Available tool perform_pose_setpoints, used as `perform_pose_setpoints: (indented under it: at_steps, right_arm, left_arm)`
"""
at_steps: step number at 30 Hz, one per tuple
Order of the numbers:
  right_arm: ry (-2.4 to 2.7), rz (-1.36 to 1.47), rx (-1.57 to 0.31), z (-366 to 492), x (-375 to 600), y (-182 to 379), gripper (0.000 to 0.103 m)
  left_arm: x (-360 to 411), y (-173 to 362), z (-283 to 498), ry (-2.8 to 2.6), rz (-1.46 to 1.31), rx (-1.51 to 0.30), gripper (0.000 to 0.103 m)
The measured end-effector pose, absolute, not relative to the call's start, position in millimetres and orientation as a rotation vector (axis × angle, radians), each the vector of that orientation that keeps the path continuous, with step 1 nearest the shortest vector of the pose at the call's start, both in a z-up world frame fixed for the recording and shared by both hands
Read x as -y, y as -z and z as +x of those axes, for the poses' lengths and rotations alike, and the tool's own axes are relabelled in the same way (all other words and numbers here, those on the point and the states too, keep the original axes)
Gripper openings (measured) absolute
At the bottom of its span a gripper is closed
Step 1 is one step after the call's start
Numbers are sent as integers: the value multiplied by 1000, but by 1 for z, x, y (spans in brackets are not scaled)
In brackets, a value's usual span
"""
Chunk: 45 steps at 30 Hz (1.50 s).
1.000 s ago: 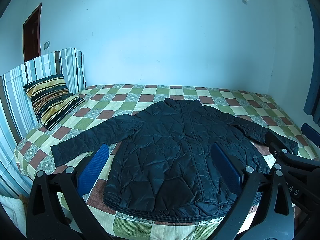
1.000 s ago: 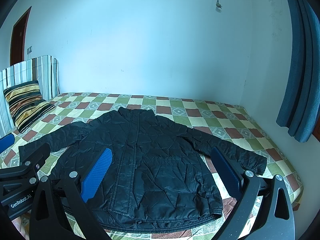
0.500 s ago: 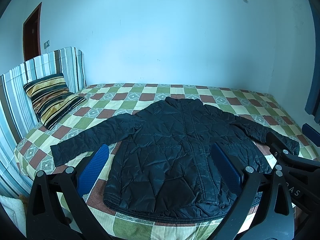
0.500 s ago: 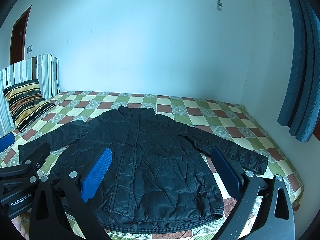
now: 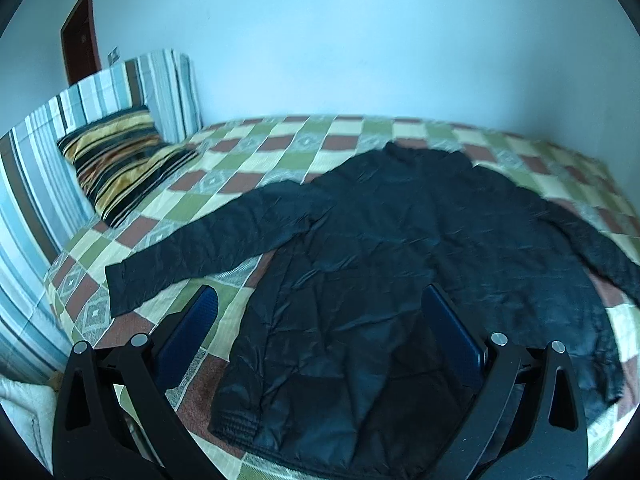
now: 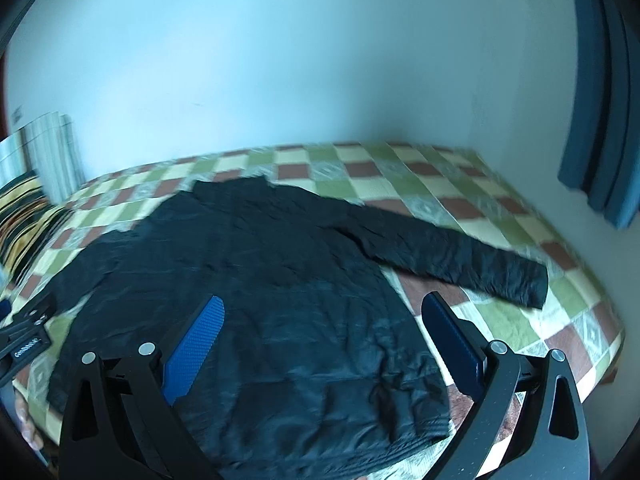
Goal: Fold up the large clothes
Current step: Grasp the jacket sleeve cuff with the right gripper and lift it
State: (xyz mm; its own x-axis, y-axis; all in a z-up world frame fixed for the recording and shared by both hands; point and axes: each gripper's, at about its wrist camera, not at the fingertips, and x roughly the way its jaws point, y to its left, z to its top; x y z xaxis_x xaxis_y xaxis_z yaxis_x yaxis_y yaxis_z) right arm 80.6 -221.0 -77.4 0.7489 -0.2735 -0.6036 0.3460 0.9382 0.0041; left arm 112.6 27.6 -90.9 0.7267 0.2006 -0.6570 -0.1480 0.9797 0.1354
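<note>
A black quilted jacket (image 5: 384, 248) lies flat and face up on the checked bedspread (image 5: 248, 160), collar toward the far wall, both sleeves spread out. Its left sleeve (image 5: 192, 248) reaches toward the pillow side; its right sleeve (image 6: 452, 256) points toward the curtain side. My left gripper (image 5: 320, 332) is open and empty, above the jacket's lower left part. My right gripper (image 6: 324, 336) is open and empty, above the jacket's (image 6: 256, 280) lower right part. The left gripper's body shows at the left edge of the right wrist view (image 6: 24, 340).
A striped pillow (image 5: 120, 160) leans on the striped headboard (image 5: 48, 160) at the left. A brown door (image 5: 80, 40) is behind it. Blue curtains (image 6: 600, 100) hang at the right. The bed's near edge is just below both grippers.
Both grippers have moved forward and apart: the left view has swung left toward the left sleeve, the right view right toward the right sleeve. The jacket has not moved.
</note>
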Motion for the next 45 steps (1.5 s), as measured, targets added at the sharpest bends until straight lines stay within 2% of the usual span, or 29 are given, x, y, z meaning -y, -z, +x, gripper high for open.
perform_pose_setpoints:
  at_steps: [11,20,23,27,31,32,33,34,39,43,45]
  right_arm:
    - [689,368,-712,121,422,147,98]
    - [922,603,-708,103,572,186,98]
    - [898,694,-706,94,587,197,95]
    - [869,743,-752,95,591,217,75]
    - [883,721,-777,98,592,229,70]
    - [887,703,-781,99,590,228,66]
    - [894,686,-783,101,589,228,58]
    - [901,673,-787,102,589,226,56]
    - [907,734,-731,82,590,216,55]
    - [887,875,-687,56,591,222,64]
    - [858,919,-682,54,589,227,64]
  left_arm:
    - [-100,181,206,-503,110,-908,101]
    - [-125,219,219,-583,116,-980,101]
    - [-123,222,218,-605,143,-956,101]
    - [-122,223,218,-607,155,-950,101]
    - [-122,223,218,-607,152,-950,101]
    - [-122,224,218,-608,152,-950,101]
    - [-122,225,218,-609,152,-951,101]
    - [-122,226,218,-610,152,-952,101]
    - [-122,227,218,-609,147,-954,101]
    - [-122,227,218,-609,148,-954,101]
    - [-123,227,218,-609,146,-954,101]
